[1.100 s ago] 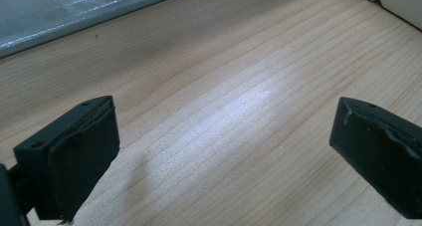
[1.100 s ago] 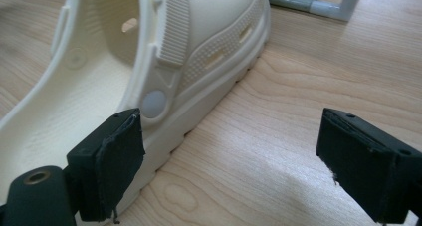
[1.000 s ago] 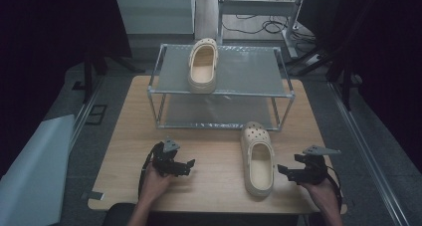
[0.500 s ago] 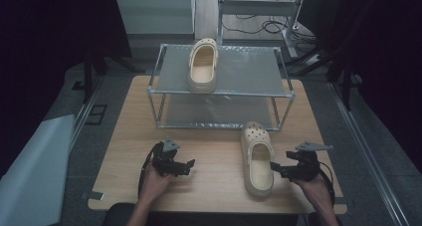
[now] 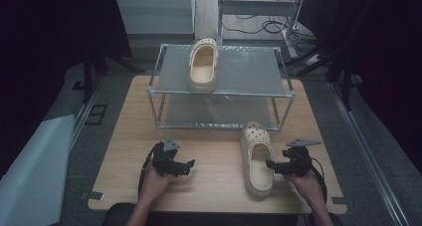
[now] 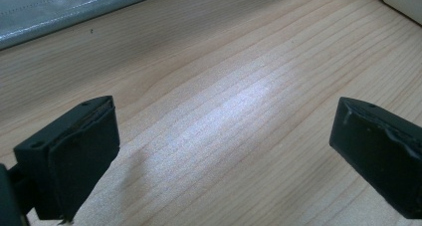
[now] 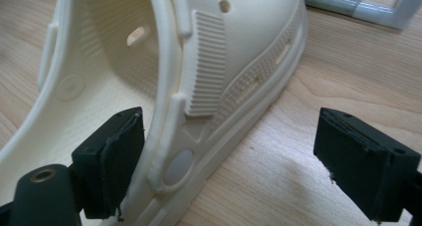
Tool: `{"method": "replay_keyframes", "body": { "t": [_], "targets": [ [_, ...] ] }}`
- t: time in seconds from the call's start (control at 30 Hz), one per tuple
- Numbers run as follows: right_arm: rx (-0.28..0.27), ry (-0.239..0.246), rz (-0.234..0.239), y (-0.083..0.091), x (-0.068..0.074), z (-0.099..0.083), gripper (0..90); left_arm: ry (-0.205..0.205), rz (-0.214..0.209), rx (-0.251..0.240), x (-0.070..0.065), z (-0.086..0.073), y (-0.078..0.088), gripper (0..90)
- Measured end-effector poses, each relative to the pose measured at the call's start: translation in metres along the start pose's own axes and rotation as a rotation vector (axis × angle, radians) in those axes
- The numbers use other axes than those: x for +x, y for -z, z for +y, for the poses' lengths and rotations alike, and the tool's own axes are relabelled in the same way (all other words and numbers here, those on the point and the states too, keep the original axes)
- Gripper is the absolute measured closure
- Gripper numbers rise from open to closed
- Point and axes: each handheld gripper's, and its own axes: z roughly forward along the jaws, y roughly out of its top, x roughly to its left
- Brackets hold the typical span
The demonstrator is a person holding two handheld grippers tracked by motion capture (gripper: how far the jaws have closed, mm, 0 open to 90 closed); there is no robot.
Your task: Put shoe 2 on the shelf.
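Observation:
A cream clog (image 5: 258,161) lies on the wooden table (image 5: 214,156), toe toward the rack. A second cream clog (image 5: 202,65) rests on the top shelf of the metal rack (image 5: 249,69). My right gripper (image 5: 272,165) is at the near clog's right side. In the right gripper view its jaws (image 7: 231,169) stand open astride the clog's side wall (image 7: 199,111), one pad inside the opening and one over the table, neither pressing. My left gripper (image 5: 186,165) rests low on the table to the left, open and empty (image 6: 219,156).
The rack has a grey lower shelf (image 5: 219,111) near table level, and its edge (image 6: 50,9) shows in the left gripper view. Bare wood lies between the two grippers. Dark floor, cables and stands surround the table.
My right gripper has moved left to the near clog, and its jaws now straddle the clog's right side wall. The left gripper has stayed put.

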Motion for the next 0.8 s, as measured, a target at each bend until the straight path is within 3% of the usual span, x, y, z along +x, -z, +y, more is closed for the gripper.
{"method": "replay_keyframes", "body": {
  "t": [0.17,0.47,0.63,0.8],
  "targets": [
    [-0.001,-0.01,-0.048,0.006,-0.01,-0.001,13.0,0.0,-0.001,0.003,0.0,0.0,0.0,0.0],
    [-0.005,-0.077,-0.073,0.013,-0.036,-0.004,12.9,0.007,-0.008,0.009,0.001,0.0,-0.001,0.0],
    [0.028,-0.081,-0.055,0.01,-0.036,-0.001,13.7,0.002,-0.007,0.025,0.001,-0.001,-0.004,0.0],
    [0.066,-0.142,0.004,0.0,-0.035,0.009,15.1,0.003,-0.01,0.025,0.0,-0.001,-0.004,0.0]
  ]
}}
